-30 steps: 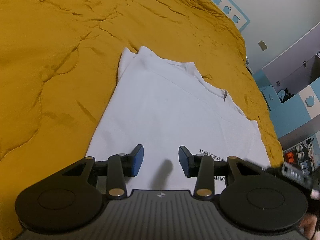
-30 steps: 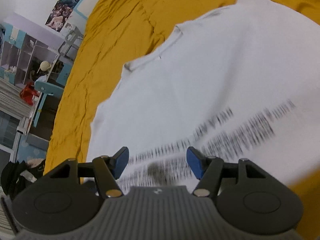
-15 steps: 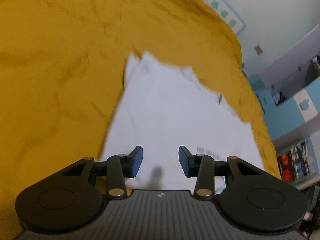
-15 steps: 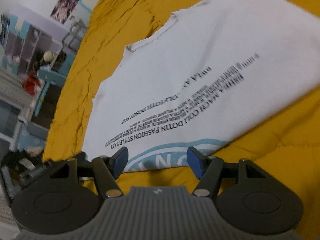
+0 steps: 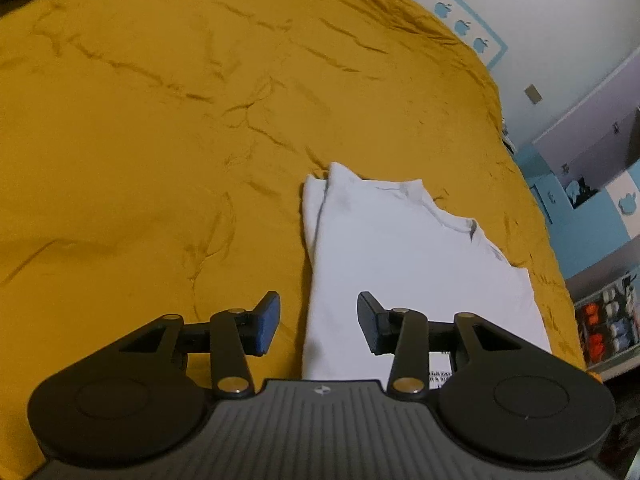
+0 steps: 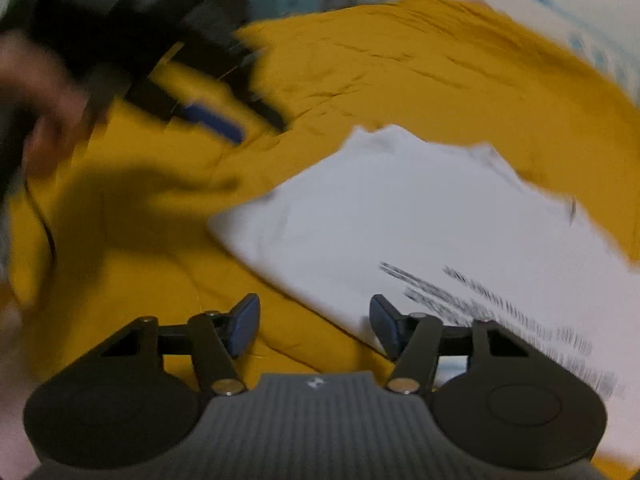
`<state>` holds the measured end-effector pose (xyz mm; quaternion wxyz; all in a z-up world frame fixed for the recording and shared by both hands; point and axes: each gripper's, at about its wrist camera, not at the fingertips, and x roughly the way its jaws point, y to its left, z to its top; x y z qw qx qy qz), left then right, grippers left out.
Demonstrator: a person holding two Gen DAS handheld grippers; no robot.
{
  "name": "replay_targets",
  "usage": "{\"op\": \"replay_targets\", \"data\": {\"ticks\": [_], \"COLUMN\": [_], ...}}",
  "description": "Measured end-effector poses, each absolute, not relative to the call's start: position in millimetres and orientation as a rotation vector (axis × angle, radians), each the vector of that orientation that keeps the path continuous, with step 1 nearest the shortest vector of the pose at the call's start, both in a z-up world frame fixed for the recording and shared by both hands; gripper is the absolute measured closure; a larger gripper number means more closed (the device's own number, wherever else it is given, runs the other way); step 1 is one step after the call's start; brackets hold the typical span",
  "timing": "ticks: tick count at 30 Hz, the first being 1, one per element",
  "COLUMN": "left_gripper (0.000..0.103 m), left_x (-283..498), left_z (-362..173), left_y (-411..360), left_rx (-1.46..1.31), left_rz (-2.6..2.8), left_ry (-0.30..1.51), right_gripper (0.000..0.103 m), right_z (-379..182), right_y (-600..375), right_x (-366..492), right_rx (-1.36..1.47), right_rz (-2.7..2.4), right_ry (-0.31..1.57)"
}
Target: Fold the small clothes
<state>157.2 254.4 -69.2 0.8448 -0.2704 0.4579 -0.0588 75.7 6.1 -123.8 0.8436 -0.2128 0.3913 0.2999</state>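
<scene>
While spread wide, both claws (image 5: 318, 322) (image 6: 314, 328) hover over the shirt (image 5: 404, 264).

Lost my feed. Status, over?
Left tongs open, empty. Right tongs open, empty. Shirt flat on bedspread, part-folded. Nothing in the way.

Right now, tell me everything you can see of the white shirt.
The shirt is white, thin soft fabric, lying flat on the yellow bedspread. It looks partly folded: a layered edge shows along its far left corner, with the neckline along the far side. Black printed text lines show near its lower part, blurred in the right view. Nothing grips it; the left claw and right claw are both open, with nothing between their fingers.
</scene>
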Motion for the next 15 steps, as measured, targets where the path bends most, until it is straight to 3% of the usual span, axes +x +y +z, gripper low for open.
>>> {"op": "replay_targets", "data": {"ticks": [6,15], "left_gripper": [0.055,0.055], "left_x": [179,225], "left_z": [-93,-136], "left_y": [271,278], "left_rx": [-0.654,-0.789], "left_rz": [-0.141,-0.229], "left_ry": [1.003,1.067], "right_gripper": [0.05,0.047], "right_z": [-137,-147], "right_y": [41,62], "right_x": [65,76], "right_rx": [-0.619,-0.635], "right_rz": [0.636,0.555], "right_ry": [0.705,0.637]}}
